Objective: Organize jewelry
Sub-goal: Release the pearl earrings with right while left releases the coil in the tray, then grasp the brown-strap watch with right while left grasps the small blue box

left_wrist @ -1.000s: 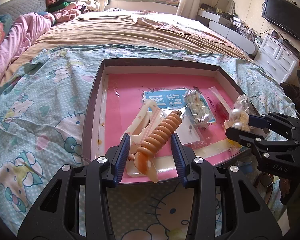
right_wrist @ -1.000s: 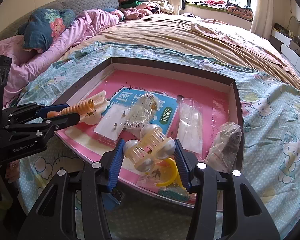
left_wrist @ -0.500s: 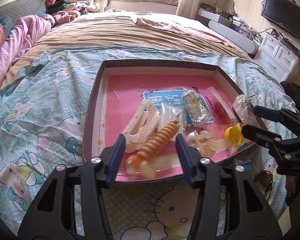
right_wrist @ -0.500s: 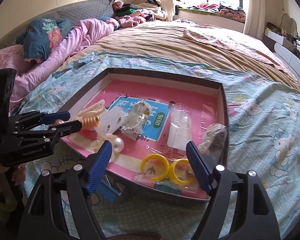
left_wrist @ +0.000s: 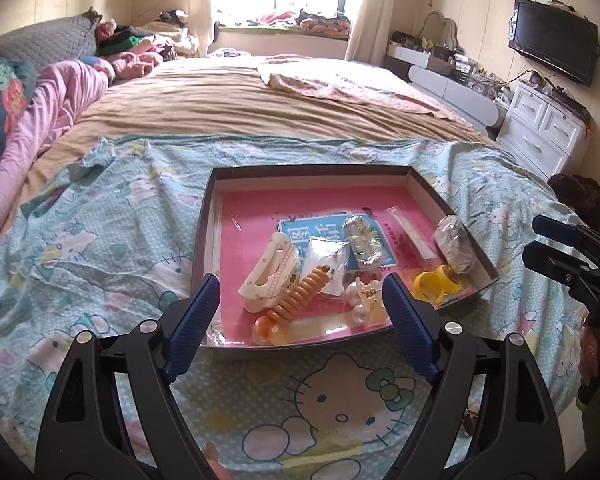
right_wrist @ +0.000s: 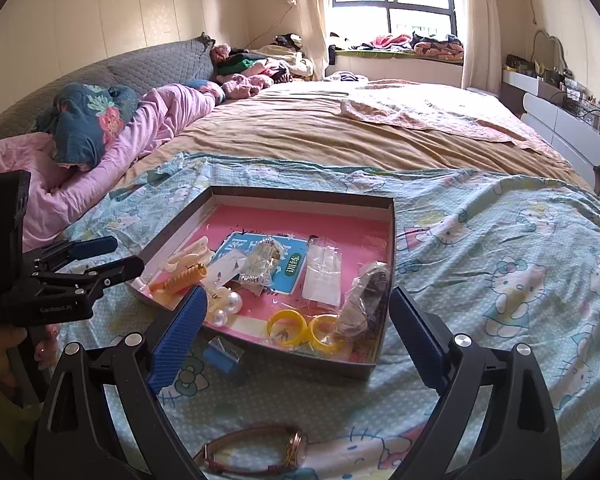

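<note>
Shallow dark-walled tray point(left_wrist: 204, 240) with a pink floor, lying on the cartoon-cat bedsheet point(left_wrist: 100, 248) at the near end of the bed; all places below are given from this tray.

Surroundings: pink quilt point(right_wrist: 152, 128) and floral pillow point(right_wrist: 88, 124) well beyond the tray's left side; tan blanket point(left_wrist: 260, 104) beyond its far wall; white drawers point(left_wrist: 540, 128) and a wall television point(left_wrist: 552, 40) far off to its right. Outside the near wall, on the sheet: a small blue box point(right_wrist: 224, 356) just beside the wall, and a wristwatch point(right_wrist: 260, 456) with a brown strap nearer the camera.

Writing: a blue card point(right_wrist: 260, 256) in the tray's middle carries white characters, not legible. The left hand-held gripper's body reads "GenRobot.AI" in the right wrist view.

Contents: orange ribbed hair clip point(left_wrist: 300, 296) by the near wall, touching a cream claw clip point(left_wrist: 268, 276); pearl clip point(right_wrist: 224, 308) near the same wall; two yellow rings point(right_wrist: 300, 328) in a clear bag toward the near right corner; a crumpled clear bag point(right_wrist: 368, 296) with something dark inside, against the right wall; flat clear sachets point(right_wrist: 322, 276) mid-tray.

Left hand-held gripper point(left_wrist: 300, 312): jaws opening, wide apart, nothing gripped; the orange clip shows between them but lies in the tray, untouched. Right hand-held gripper point(right_wrist: 296, 328): jaws opening, very wide, empty; the yellow rings lie in the tray in line with its gap, clear of both pads.
</note>
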The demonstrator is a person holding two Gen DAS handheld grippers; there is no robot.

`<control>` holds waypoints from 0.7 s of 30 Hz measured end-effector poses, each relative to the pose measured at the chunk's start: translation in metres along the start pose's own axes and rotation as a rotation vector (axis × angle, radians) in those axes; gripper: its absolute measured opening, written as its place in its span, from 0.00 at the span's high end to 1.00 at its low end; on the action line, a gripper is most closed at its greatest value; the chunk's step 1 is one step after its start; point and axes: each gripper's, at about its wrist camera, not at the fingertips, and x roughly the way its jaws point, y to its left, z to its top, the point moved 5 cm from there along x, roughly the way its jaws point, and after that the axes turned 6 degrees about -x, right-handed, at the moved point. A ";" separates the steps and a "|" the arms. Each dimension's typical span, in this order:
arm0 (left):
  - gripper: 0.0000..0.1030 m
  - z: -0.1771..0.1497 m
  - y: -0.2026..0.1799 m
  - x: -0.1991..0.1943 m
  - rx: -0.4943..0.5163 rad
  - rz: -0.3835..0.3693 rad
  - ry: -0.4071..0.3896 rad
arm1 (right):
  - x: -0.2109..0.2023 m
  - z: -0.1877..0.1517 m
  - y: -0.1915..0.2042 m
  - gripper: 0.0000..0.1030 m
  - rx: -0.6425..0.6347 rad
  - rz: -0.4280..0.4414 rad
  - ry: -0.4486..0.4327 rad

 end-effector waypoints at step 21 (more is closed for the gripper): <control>0.09 -0.021 -0.022 -0.033 0.046 0.023 -0.030 | -0.042 -0.043 0.009 0.11 -0.016 0.015 0.029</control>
